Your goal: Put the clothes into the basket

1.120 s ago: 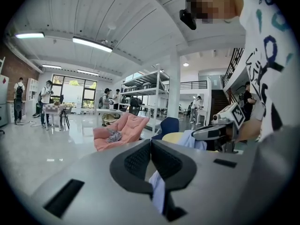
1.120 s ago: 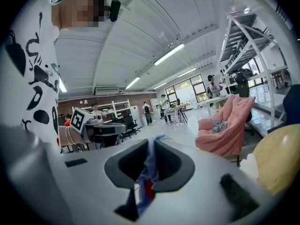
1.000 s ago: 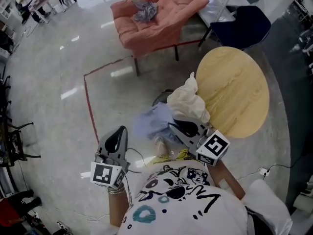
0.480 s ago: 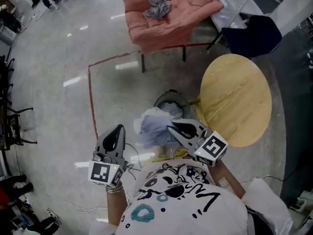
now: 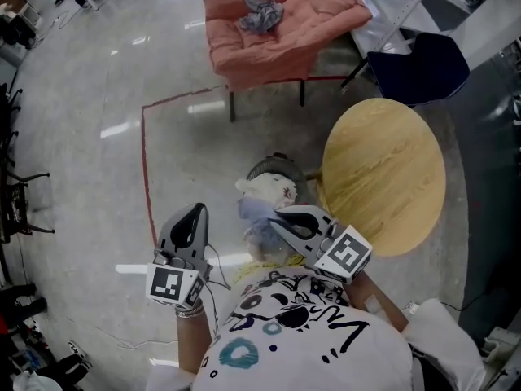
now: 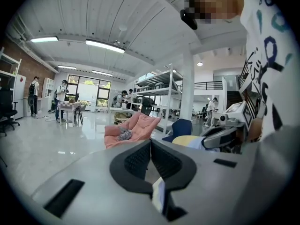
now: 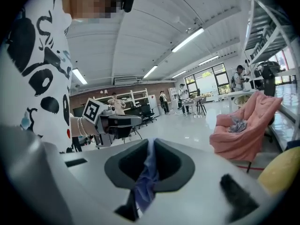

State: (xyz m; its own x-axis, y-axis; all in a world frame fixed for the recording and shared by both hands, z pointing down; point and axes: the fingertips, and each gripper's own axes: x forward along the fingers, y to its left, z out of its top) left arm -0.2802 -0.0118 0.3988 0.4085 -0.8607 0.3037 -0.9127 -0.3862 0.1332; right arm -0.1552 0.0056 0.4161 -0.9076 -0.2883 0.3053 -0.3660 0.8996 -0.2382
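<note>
Right gripper [image 5: 275, 218] grasps 1 blue garment [image 5: 256, 217] in its fingers near 1 basket [image 5: 262, 166]; left gripper [image 5: 195, 211] has fingers clenched empty.

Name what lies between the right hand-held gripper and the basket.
The blue cloth, clamped in the right hand-held gripper, hangs there, next to a cream cloth atop the basket. The head view shows it.

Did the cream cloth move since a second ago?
Yes. The cream cloth moved left, away from the round wooden table edge that it overlapped before, and now lies at the basket. The right hand-held gripper grips the blue cloth.
</note>
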